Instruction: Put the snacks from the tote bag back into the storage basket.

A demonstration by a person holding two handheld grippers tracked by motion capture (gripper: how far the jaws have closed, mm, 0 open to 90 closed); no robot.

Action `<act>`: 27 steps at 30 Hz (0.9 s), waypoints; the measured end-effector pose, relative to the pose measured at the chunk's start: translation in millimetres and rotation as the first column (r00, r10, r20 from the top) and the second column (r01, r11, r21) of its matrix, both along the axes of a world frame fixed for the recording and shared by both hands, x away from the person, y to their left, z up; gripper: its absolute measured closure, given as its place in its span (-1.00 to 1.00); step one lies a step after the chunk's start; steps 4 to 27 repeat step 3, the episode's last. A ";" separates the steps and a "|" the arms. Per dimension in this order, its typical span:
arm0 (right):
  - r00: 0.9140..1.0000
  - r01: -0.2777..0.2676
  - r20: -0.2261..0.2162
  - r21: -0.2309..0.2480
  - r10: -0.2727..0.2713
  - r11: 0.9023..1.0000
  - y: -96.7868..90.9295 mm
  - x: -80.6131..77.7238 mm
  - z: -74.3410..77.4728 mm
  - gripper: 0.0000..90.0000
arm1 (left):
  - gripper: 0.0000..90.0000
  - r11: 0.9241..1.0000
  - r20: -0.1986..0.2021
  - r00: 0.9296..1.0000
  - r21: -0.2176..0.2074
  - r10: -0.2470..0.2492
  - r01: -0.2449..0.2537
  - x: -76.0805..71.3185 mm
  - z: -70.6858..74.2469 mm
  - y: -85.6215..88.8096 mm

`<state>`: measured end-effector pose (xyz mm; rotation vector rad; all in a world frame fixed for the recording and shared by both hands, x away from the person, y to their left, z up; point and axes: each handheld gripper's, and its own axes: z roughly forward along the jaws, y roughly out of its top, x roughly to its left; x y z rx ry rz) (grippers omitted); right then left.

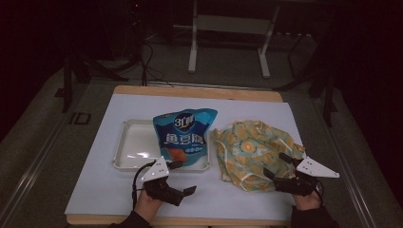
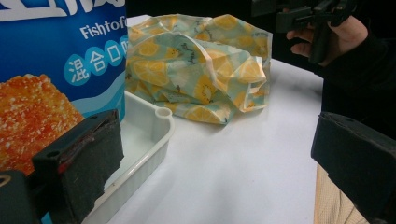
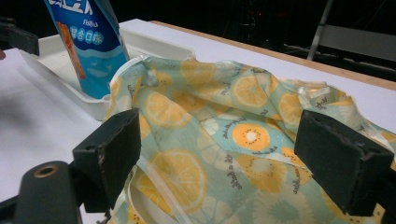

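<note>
A blue snack bag (image 1: 185,135) stands in the right end of a white tray (image 1: 133,142). Right of the tray, a crumpled lemon-print bag (image 1: 252,152) lies on the table. My left gripper (image 1: 185,177) is open near the tray's front right corner, with nothing between its jaws. In the left gripper view, the gripper (image 2: 215,168) has one jaw in front of the snack bag (image 2: 56,70) and tray (image 2: 149,135). My right gripper (image 1: 276,165) is open at the lemon-print bag's near right edge. In the right gripper view, the gripper (image 3: 229,154) straddles the lemon-print bag (image 3: 210,140) without closing.
A white sheet (image 1: 104,180) covers the wooden table, whose edge (image 1: 199,91) shows at the back. Bare sheet lies in front of the tray and left of it. Beyond the table are a dark floor and a white desk frame (image 1: 228,42).
</note>
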<state>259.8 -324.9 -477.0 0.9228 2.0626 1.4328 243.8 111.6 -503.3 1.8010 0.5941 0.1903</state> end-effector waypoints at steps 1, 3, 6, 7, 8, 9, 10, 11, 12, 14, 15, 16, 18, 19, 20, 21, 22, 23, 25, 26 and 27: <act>1.000 -0.001 0.002 -0.002 0.001 1.000 0.2 0.1 -0.1 -0.68 | -0.94 1.000 -0.001 1.000 -0.001 -0.001 0.001 0.2 -0.2 0.1; 1.000 -0.003 0.000 0.000 0.003 1.000 0.3 0.3 -0.5 -0.68 | -0.94 1.000 0.001 1.000 -0.001 0.000 0.000 0.4 -0.2 0.2; 1.000 -0.003 0.000 0.000 0.003 1.000 0.3 0.3 -0.5 -0.68 | -0.94 1.000 0.001 1.000 -0.001 0.000 0.000 0.4 -0.2 0.2; 1.000 -0.003 0.000 0.000 0.003 1.000 0.3 0.3 -0.5 -0.68 | -0.94 1.000 0.001 1.000 -0.001 0.000 0.000 0.4 -0.2 0.2; 1.000 -0.003 0.000 0.000 0.003 1.000 0.3 0.3 -0.5 -0.68 | -0.94 1.000 0.001 1.000 -0.001 0.000 0.000 0.4 -0.2 0.2; 1.000 -0.003 0.000 0.000 0.003 1.000 0.3 0.3 -0.5 -0.68 | -0.94 1.000 0.001 1.000 -0.001 0.000 0.000 0.4 -0.2 0.2; 1.000 -0.003 0.000 0.000 0.003 1.000 0.3 0.3 -0.5 -0.68 | -0.94 1.000 0.001 1.000 -0.001 0.000 0.000 0.4 -0.2 0.2; 1.000 -0.003 0.000 0.000 0.003 1.000 0.3 0.3 -0.5 -0.68 | -0.94 1.000 0.001 1.000 -0.001 0.000 0.000 0.4 -0.2 0.2; 1.000 -0.003 0.000 0.000 0.003 1.000 0.3 0.3 -0.5 -0.68 | -0.94 1.000 0.001 1.000 -0.001 0.000 0.000 0.4 -0.2 0.2; 1.000 -0.003 0.000 0.000 0.003 1.000 0.3 0.3 -0.5 -0.68 | -0.94 1.000 0.001 1.000 -0.001 0.000 0.000 0.4 -0.2 0.2; 1.000 -0.003 0.000 0.000 0.003 1.000 0.3 0.3 -0.5 -0.68 | -0.94 1.000 0.001 1.000 -0.001 0.000 0.000 0.4 -0.2 0.2; 1.000 -0.003 0.000 0.000 0.003 1.000 0.3 0.3 -0.5 -0.68 | -0.94 1.000 0.001 1.000 -0.001 0.000 0.000 0.4 -0.2 0.2; 1.000 -0.003 0.000 0.000 0.003 1.000 0.3 0.3 -0.5 -0.68 | -0.94 1.000 0.001 1.000 -0.001 0.000 0.000 0.4 -0.2 0.2; 1.000 -0.003 0.000 0.000 0.003 1.000 0.3 0.3 -0.5 -0.68 | -0.94 1.000 0.001 1.000 -0.001 0.000 0.000 0.4 -0.2 0.2; 1.000 -0.003 0.000 0.000 0.003 1.000 0.3 0.3 -0.5 -0.68 | -0.94 1.000 0.001 1.000 -0.001 0.000 0.000 0.4 -0.2 0.2; 1.000 -0.003 0.000 0.000 0.003 1.000 0.3 0.3 -0.5 -0.68 | -0.94 1.000 0.001 1.000 -0.001 0.000 0.000 0.4 -0.2 0.2; 1.000 -0.003 0.000 0.000 0.003 1.000 0.3 0.3 -0.5 -0.68 | -0.94 1.000 0.001 1.000 -0.001 0.000 0.000 0.4 -0.2 0.2; 1.000 -0.003 0.000 0.000 0.003 1.000 0.3 0.3 -0.5 -0.68 | -0.94 1.000 0.001 1.000 -0.001 0.000 0.000 0.4 -0.2 0.2; 1.000 -0.003 0.000 0.000 0.003 1.000 0.3 0.3 -0.5 -0.68 | -0.94 1.000 0.001 1.000 -0.001 0.000 0.000 0.4 -0.2 0.2; 1.000 -0.003 0.000 0.000 0.003 1.000 0.3 0.3 -0.5 -0.68 | -0.94 1.000 0.001 1.000 -0.001 0.000 0.000 0.4 -0.2 0.2; 1.000 -0.003 0.000 0.000 0.003 1.000 0.3 0.3 -0.5 -0.68 | -0.94 1.000 0.001 1.000 -0.001 0.000 0.000 0.4 -0.2 0.2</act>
